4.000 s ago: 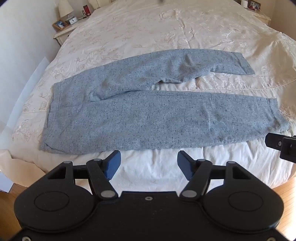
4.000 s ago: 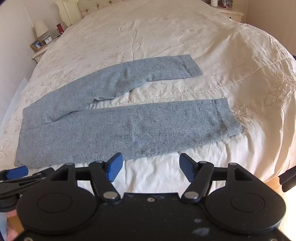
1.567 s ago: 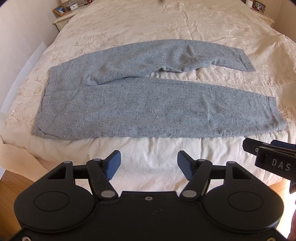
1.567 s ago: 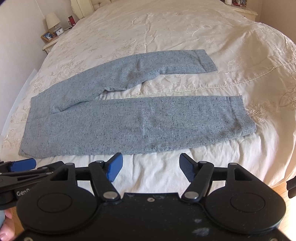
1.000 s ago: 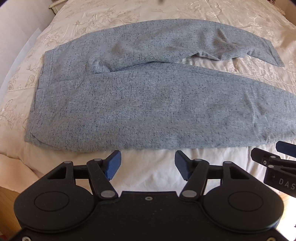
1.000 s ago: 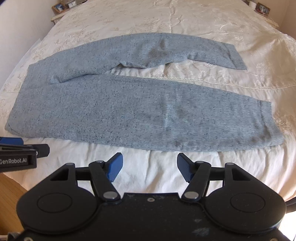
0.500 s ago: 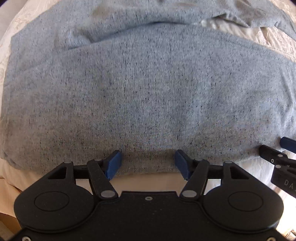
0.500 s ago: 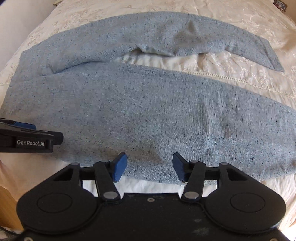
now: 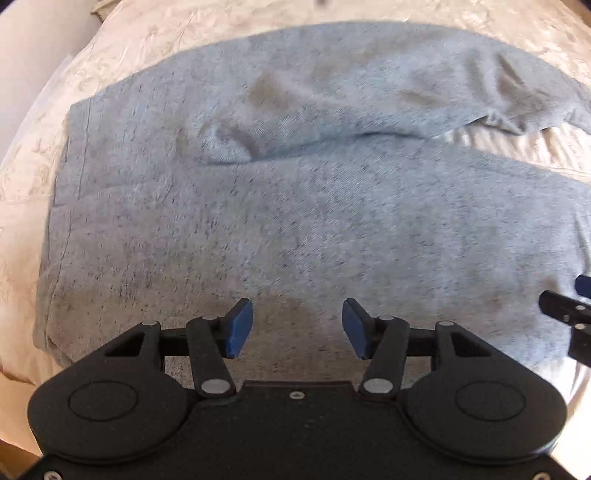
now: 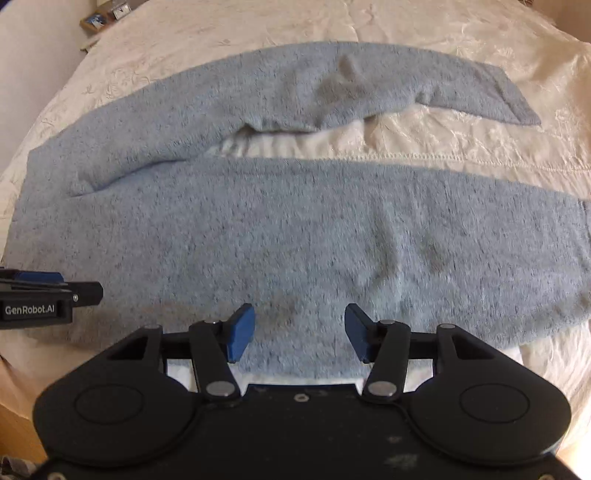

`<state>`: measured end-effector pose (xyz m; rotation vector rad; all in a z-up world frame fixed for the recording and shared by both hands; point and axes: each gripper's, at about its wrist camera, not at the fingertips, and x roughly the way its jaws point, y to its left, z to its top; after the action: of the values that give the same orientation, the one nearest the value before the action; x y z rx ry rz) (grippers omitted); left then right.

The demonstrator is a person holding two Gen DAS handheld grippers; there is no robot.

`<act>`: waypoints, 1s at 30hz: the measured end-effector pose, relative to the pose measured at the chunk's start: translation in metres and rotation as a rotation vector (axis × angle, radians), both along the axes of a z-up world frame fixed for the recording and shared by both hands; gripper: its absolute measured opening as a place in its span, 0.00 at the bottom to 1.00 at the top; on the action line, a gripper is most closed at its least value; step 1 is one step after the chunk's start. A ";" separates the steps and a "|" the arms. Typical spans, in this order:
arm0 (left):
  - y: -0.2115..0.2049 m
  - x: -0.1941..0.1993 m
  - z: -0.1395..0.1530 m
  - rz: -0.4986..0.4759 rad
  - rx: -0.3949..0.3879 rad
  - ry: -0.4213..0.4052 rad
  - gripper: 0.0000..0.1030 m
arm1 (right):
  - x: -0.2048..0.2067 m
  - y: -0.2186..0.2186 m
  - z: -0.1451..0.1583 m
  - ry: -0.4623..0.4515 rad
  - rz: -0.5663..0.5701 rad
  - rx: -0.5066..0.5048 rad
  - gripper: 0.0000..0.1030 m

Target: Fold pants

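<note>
Both grippers, left gripper [image 9: 297, 328] and right gripper [image 10: 299, 332], have closed in over the grey pants' [image 9: 295, 206] near leg, fingers released. Pinching now risks catching the bedspread [image 10: 461, 147] underneath too.

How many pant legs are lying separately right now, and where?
2. The near leg of the pants lies under both open grippers, right gripper and left gripper; the far leg angles away across the bedspread.

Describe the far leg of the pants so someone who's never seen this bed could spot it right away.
Start at the cream embroidered bedspread, then find the speckled grey-blue pants spread flat across it. The far leg is the one away from both grippers, and a wedge of bedspread separates it from the near leg. Unlike that flat near leg, it is rumpled at mid-length.
</note>
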<state>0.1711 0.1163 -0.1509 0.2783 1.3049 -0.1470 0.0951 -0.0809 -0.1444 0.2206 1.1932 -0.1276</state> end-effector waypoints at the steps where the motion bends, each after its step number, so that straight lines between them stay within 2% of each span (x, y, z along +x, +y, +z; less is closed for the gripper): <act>1: 0.005 0.001 -0.014 0.014 0.032 0.028 0.59 | 0.006 0.002 -0.006 0.005 0.036 -0.009 0.53; 3: 0.016 -0.001 -0.028 0.022 0.051 0.047 0.62 | 0.014 -0.001 -0.021 0.015 0.097 -0.036 0.52; 5: 0.023 -0.004 -0.028 0.014 0.025 0.032 0.62 | 0.021 -0.014 -0.039 0.033 0.137 -0.086 0.52; 7: 0.021 -0.004 -0.025 0.009 0.041 0.034 0.62 | 0.021 -0.042 -0.049 0.036 0.145 -0.101 0.52; 13: 0.001 0.004 -0.024 0.057 0.125 0.068 0.62 | 0.023 -0.179 -0.059 0.052 -0.017 -0.159 0.51; 17: -0.013 0.014 -0.001 0.153 0.051 0.048 0.56 | 0.031 -0.262 -0.072 0.048 -0.118 -0.195 0.50; 19: -0.030 0.009 0.014 0.135 0.003 0.020 0.56 | 0.031 -0.290 -0.068 0.030 -0.160 -0.174 0.50; 21: -0.054 0.002 0.023 0.080 -0.029 0.010 0.57 | 0.024 -0.302 -0.057 0.011 -0.185 -0.160 0.51; 24: -0.098 -0.016 0.016 -0.039 -0.079 0.050 0.59 | -0.002 -0.299 -0.040 -0.020 -0.143 -0.083 0.51; 27: -0.131 -0.033 -0.009 -0.107 -0.027 0.109 0.60 | -0.036 -0.279 -0.042 0.040 -0.081 -0.076 0.51; 29: -0.139 -0.036 -0.024 -0.098 0.023 0.146 0.60 | -0.063 -0.275 -0.050 0.094 -0.071 -0.121 0.49; 30: -0.140 -0.035 -0.024 -0.086 0.025 0.145 0.60 | -0.072 -0.279 -0.053 0.092 -0.085 -0.119 0.48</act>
<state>0.1366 -0.0232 -0.1747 0.3509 1.4404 -0.2270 0.0234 -0.3595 -0.1972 0.1619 1.2640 -0.2853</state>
